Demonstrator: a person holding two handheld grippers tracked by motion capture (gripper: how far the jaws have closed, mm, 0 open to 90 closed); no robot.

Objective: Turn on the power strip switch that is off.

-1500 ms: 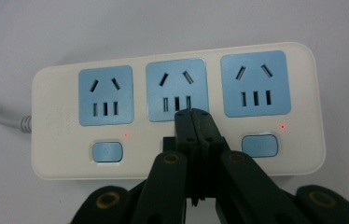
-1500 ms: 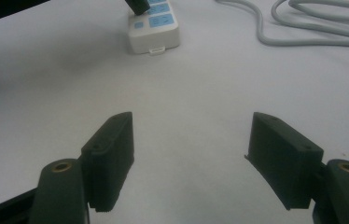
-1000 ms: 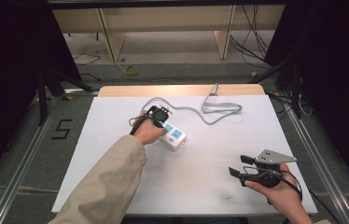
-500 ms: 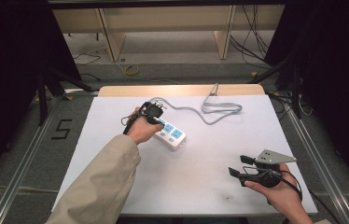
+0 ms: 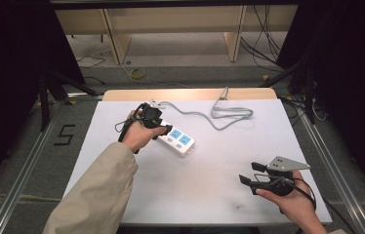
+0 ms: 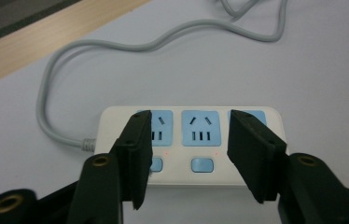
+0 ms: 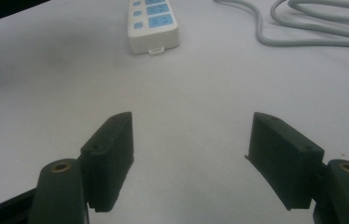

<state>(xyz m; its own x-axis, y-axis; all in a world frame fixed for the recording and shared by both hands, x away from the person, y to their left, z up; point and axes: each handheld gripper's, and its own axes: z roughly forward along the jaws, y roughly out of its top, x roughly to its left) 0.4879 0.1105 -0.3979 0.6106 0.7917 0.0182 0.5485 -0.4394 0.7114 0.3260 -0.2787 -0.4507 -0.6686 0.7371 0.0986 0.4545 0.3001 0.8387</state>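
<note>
High view: we count one white power strip [image 5: 176,140] on the table [image 5: 210,195], left of centre toward the far edge, with one grey cord [image 5: 214,114] looping off toward the far edge. Two grippers in play.

Left gripper view: we see three blue socket faces on the strip [image 6: 191,144], the outer two partly behind the jaws, and two blue switches below them, one half hidden. The cord [image 6: 46,112] leaves the strip's left end.

Left gripper [image 6: 189,144]: jaws apart, moderately wide, straddling the middle socket from above. We cannot tell whether they touch the strip. Nothing is clamped.

Right gripper [image 7: 191,154]: jaws spread wide, holding nothing, above bare table. It sits near the front right corner [image 5: 253,175], well apart from the strip.
</note>
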